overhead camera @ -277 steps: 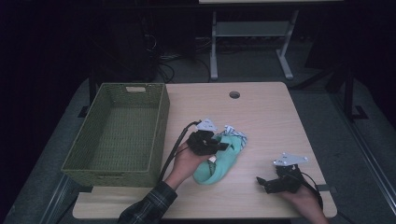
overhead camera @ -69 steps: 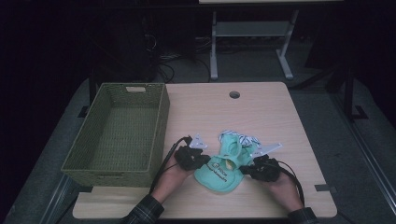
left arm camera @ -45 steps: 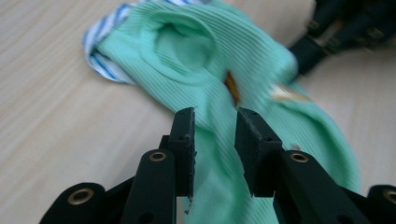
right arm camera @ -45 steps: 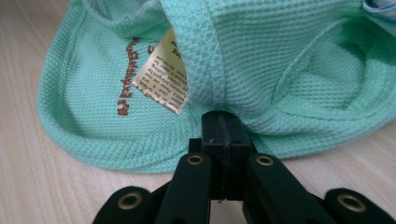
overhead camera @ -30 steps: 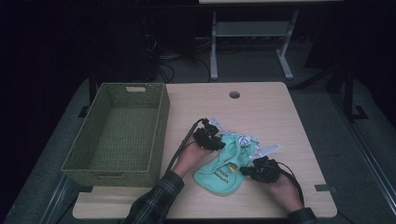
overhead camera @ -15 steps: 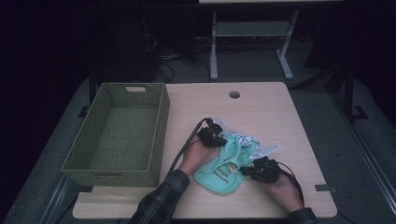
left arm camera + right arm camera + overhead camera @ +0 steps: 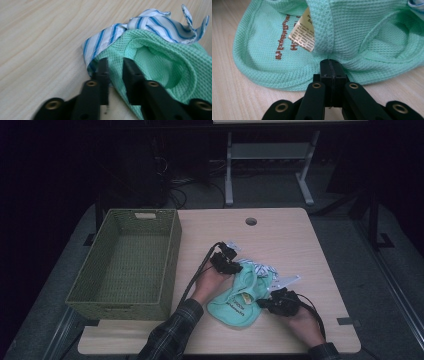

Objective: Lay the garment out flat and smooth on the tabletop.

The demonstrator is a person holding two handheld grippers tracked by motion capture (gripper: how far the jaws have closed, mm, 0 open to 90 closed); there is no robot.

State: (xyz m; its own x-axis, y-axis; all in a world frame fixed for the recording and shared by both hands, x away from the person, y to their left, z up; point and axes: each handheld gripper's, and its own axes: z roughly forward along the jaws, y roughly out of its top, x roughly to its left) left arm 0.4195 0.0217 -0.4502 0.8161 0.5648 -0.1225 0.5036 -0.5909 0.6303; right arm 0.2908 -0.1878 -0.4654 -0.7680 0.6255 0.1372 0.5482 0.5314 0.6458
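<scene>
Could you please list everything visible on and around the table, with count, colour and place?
Table: one, light wood, centre, with a round hole near its far edge.
Basket: one, olive-green woven, left part of the table, nothing inside.
Mint cloth: one, mint green waffle knit with brown lettering and a white label, near middle of the table.
Striped cloth: one, white with blue stripes, bunched at the mint cloth's far edge.
Metal frame: one, grey, on the floor beyond the table.
Left gripper: one, black, jaws slightly apart astride the mint cloth's edge.
Right gripper: one, black, jaws shut at the mint cloth's near fold.
Sleeve: one, dark plaid, bottom edge.
</scene>
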